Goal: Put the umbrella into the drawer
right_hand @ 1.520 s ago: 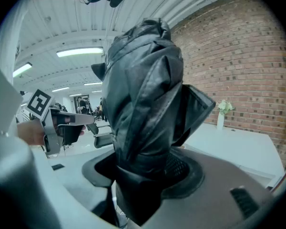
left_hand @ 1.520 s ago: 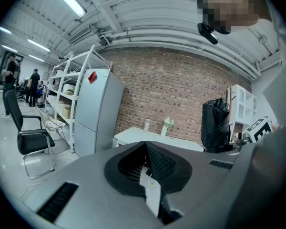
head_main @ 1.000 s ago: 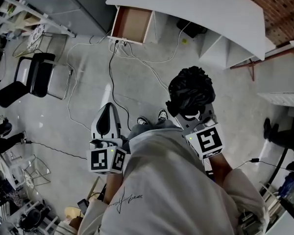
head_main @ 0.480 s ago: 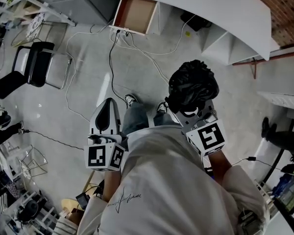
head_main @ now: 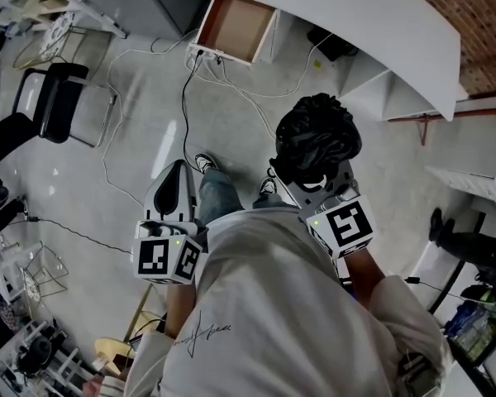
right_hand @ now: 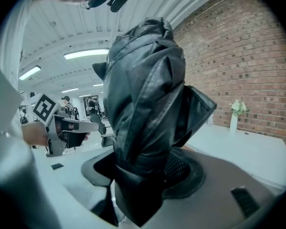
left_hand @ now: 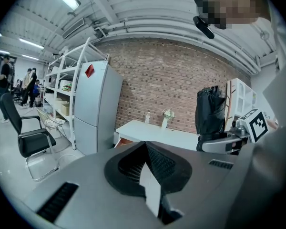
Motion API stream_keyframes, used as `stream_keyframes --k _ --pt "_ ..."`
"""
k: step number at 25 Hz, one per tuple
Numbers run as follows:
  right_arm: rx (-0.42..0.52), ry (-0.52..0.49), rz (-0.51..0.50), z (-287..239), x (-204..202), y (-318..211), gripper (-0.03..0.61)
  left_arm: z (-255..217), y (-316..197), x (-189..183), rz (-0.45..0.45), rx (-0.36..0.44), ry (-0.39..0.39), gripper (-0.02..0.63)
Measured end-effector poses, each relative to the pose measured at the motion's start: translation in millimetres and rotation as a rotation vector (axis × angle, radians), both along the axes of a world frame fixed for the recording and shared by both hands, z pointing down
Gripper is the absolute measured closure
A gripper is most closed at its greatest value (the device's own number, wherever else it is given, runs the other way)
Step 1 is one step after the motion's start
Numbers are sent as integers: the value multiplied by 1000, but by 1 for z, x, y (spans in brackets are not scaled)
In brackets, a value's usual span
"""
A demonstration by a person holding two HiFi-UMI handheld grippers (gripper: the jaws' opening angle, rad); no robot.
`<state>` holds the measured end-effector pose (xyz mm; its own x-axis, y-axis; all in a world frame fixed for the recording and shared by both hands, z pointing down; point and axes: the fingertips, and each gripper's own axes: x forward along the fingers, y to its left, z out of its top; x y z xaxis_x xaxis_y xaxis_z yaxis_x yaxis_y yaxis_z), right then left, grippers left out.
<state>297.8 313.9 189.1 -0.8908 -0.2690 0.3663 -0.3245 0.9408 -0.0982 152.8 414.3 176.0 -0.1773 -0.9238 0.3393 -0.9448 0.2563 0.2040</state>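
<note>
While the right claw [head_main: 312,190] is clamped on the folded black umbrella [head_main: 318,139], the left claw [head_main: 175,190] has its jaws together on nothing. The open drawer [head_main: 234,28] of the white bench [head_main: 355,23] stands well apart.

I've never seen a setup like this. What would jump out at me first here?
The bundled black fabric umbrella stands out most, clamped in the right gripper in front of the person. Across the floor, an open brown-lined drawer sticks out from under the curved white desk. The left gripper carries nothing, its jaws together.
</note>
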Motion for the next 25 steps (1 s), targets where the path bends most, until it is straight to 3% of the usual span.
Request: stream_keyframes --k 13,25 --pt "33 58 -43 -6 -118 -1 307 -4 -9 -112 -3 5 25 598" --pt "35 88 23 -7 -218 5 308 4 -22 -202 106 3 38 598"
